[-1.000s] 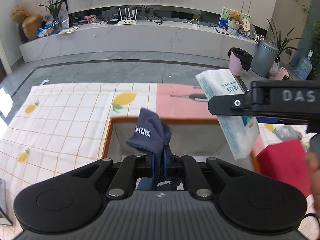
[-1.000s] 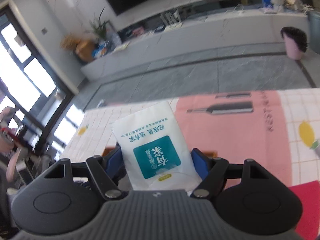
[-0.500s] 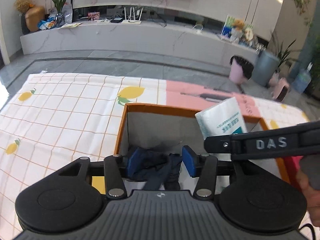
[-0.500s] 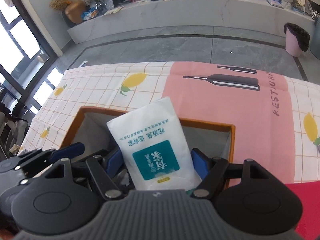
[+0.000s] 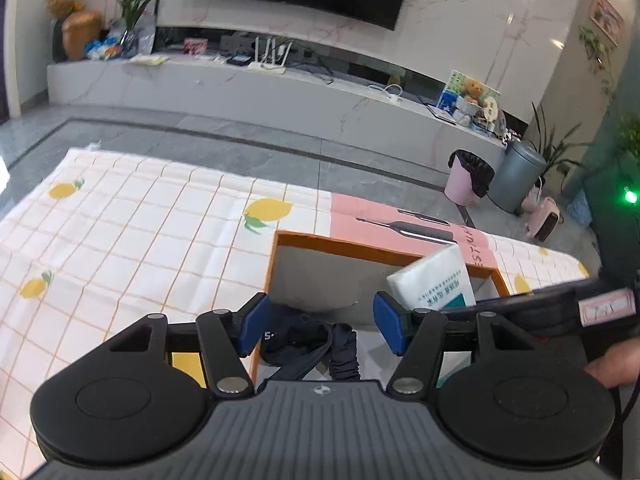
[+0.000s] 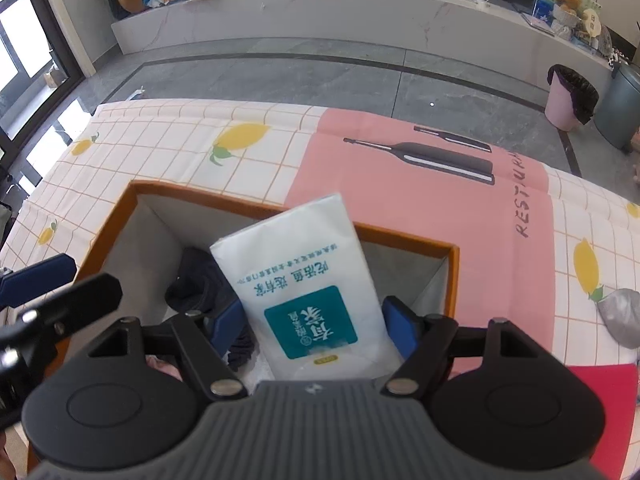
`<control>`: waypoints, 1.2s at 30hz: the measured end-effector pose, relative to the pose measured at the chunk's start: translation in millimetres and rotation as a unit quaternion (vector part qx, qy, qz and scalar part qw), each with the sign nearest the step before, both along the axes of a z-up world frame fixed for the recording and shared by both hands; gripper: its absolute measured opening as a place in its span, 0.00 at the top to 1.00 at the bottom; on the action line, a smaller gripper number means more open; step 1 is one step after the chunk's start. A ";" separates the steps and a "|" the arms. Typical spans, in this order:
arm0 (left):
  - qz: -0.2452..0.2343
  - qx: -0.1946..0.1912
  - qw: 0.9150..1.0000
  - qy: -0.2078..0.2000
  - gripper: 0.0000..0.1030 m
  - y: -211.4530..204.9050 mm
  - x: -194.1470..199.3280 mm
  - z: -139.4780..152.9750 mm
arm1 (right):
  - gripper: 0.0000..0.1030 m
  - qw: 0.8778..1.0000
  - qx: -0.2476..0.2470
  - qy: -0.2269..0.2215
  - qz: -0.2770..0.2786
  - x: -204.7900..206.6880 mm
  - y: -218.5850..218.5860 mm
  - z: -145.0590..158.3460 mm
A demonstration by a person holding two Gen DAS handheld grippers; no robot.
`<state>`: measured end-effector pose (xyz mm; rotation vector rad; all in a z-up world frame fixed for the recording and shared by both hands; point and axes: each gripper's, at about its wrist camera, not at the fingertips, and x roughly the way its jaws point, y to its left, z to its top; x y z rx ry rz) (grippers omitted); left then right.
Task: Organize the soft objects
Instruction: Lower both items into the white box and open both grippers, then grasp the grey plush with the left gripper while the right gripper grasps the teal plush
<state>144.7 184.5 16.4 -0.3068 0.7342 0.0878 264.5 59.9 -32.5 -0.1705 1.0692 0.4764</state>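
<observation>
An orange-rimmed box (image 5: 352, 246) with grey inner walls stands on the lemon-print tablecloth. A navy cloth (image 5: 304, 340) lies crumpled inside it, below my left gripper (image 5: 320, 328). That gripper's jaws are opening and the blue pads stand clear of the cloth. My right gripper (image 6: 316, 320) is shut on a white tissue pack (image 6: 304, 272) with a teal label and holds it tilted, with its lower end down inside the box (image 6: 240, 200). The pack (image 5: 436, 280) also shows at the box's right side. The navy cloth (image 6: 196, 280) lies left of the pack.
A red flat object (image 6: 600, 400) and a crumpled grey thing (image 6: 620, 316) lie on the cloth right of the box. A pink placemat (image 6: 400, 184) lies behind it. A hand (image 5: 612, 364) holds the right gripper. Pink and grey bins (image 5: 468, 176) stand on the floor beyond.
My left gripper opened and let go of the navy cloth, which dropped into the box. My right gripper came down with the tissue pack into the box.
</observation>
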 end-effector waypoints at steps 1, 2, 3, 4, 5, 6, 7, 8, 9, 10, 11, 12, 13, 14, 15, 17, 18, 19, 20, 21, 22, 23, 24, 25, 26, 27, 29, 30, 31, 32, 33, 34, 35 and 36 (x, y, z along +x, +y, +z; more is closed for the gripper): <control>0.002 -0.007 1.000 0.003 0.32 3.2 1.2 -1.7 | 0.26 1.000 0.000 0.002 0.004 -0.7 0.4 0.1; 0.005 -0.009 1.000 0.001 0.32 4.8 0.8 -2.6 | 0.22 1.000 0.000 0.004 0.010 -1.8 1.2 -0.2; 0.008 -0.007 1.000 0.001 0.32 5.7 1.0 -3.1 | 0.20 1.000 0.002 0.004 0.016 -3.0 1.5 -0.6; 0.007 -0.007 1.000 0.002 0.32 6.4 1.9 -3.8 | 0.15 1.000 0.008 0.003 0.023 -4.5 1.6 -0.9; 0.005 -0.007 1.000 0.001 0.32 6.9 2.1 -4.9 | 0.13 1.000 0.013 0.002 0.028 -6.5 1.4 -0.9; 0.005 -0.007 1.000 -0.001 0.32 7.1 1.3 -6.3 | 0.13 0.999 0.015 -0.001 0.031 -8.3 1.2 -0.7; 0.007 -0.006 1.000 -0.003 0.32 7.4 1.2 -7.1 | 0.13 0.999 0.017 -0.005 0.033 -9.9 1.0 -0.5; 0.007 -0.006 1.000 -0.003 0.32 7.7 1.1 -7.8 | 0.12 0.999 0.020 -0.009 0.034 -11.2 0.9 -0.1; 0.006 -0.007 1.000 -0.002 0.32 8.2 0.6 -8.4 | 0.11 0.999 0.024 -0.014 0.035 -12.7 0.4 1.1; 0.005 -0.011 1.000 -0.003 0.32 8.7 0.1 -8.3 | 0.11 0.999 0.029 -0.018 0.034 -14.2 -0.4 2.6; 0.006 -0.015 1.000 -0.006 0.32 9.5 -0.6 -7.9 | 0.11 0.999 0.032 -0.023 0.032 -16.2 -1.6 4.6; 0.008 -0.018 1.000 -0.009 0.32 10.0 -1.6 -7.0 | 0.11 0.998 0.035 -0.029 0.031 -18.0 -3.2 6.6; 0.009 -0.021 1.000 -0.013 0.32 10.7 -2.7 -6.2 | 0.10 0.998 0.039 -0.035 0.031 -19.7 -5.3 9.4; 0.010 -0.025 0.999 -0.017 0.32 11.0 -3.5 -4.9 | 0.09 0.998 0.043 -0.042 0.030 -21.6 -8.2 12.8; 0.011 -0.031 0.999 -0.018 0.32 11.4 -4.2 -3.7 | 0.08 0.997 0.046 -0.050 0.028 -23.6 -11.3 16.2; 0.014 -0.046 0.999 -0.011 0.32 10.8 -5.3 -0.9 | 0.07 0.996 0.048 -0.061 0.033 -27.6 -18.4 23.0; 0.009 -0.051 0.999 -0.009 0.32 9.1 -5.8 1.2 | 0.07 0.996 0.045 -0.065 0.039 -29.7 -22.2 26.6; 0.001 -0.050 0.999 -0.012 0.32 6.1 -6.8 4.1 | 0.07 0.996 0.043 -0.070 0.042 -31.8 -27.0 30.6; -0.008 -0.044 0.999 -0.017 0.32 2.4 -8.6 7.6 | 0.06 0.995 0.044 -0.075 0.043 -33.5 -32.9 34.9; -0.016 -0.033 0.999 -0.022 0.32 -3.1 -9.8 11.0 | 0.06 0.995 0.047 -0.078 0.041 -35.4 -39.4 38.8; -0.024 -0.018 0.999 -0.027 0.32 -8.9 -11.4 14.3 | 0.06 0.995 0.051 -0.080 0.037 -37.1 -46.7 42.4; -0.027 -0.001 0.999 -0.030 0.32 -15.0 -13.1 17.0 | 0.06 0.995 0.053 -0.080 0.032 -38.5 -54.0 45.6; -0.028 0.014 0.999 -0.033 0.32 -21.6 -14.7 19.7 | 0.06 0.995 0.053 -0.079 0.028 -39.7 -60.9 48.0; -0.029 0.027 0.999 -0.035 0.32 -27.8 -16.0 22.4 | 0.06 0.995 0.050 -0.081 0.024 -41.0 -67.7 50.2; -0.030 0.036 0.998 -0.036 0.32 -33.7 -16.5 25.0 | 0.06 0.995 0.047 -0.084 0.020 -43.3 -74.1 52.4; -0.032 0.042 0.998 -0.036 0.32 -39.7 -17.2 28.0 | 0.06 0.995 0.044 -0.088 0.018 -45.9 -80.7 54.7; -0.038 0.052 0.997 -0.040 0.32 -51.3 -19.6 34.0 | 0.06 0.995 0.035 -0.091 0.012 -50.5 -94.0 59.1; -0.042 0.057 0.997 -0.043 0.32 -57.7 -21.5 37.0 | 0.06 0.995 0.028 -0.092 0.010 -52.8 -100.2 60.6; -0.046 0.063 0.996 -0.046 0.32 -64.4 -23.4 39.7 | 0.06 0.995 0.020 -0.094 0.008 -55.2 -106.3 61.6; -0.049 0.067 0.995 -0.048 0.32 -70.9 -24.8 42.4 | 0.06 0.995 0.011 -0.101 0.003 -58.0 -112.7 62.8; -0.050 0.070 0.995 -0.050 0.32 -77.1 -25.4 44.6 | 0.06 0.994 0.004 -0.111 -0.002 -60.7 -118.9 63.1; -0.051 0.071 0.995 -0.051 0.32 -82.7 -25.3 46.4 | 0.06 0.993 -0.003 -0.119 -0.009 -63.1 -125.5 63.9; -0.054 0.074 0.994 -0.052 0.32 -88.5 -25.6 48.8 | 0.06 0.992 -0.006 -0.124 -0.015 -65.9 -133.2 64.7; -0.060 0.077 0.994 -0.054 0.32 -95.2 -26.0 51.4 | 0.06 0.992 -0.004 -0.127 -0.023 -67.0 -141.6 65.5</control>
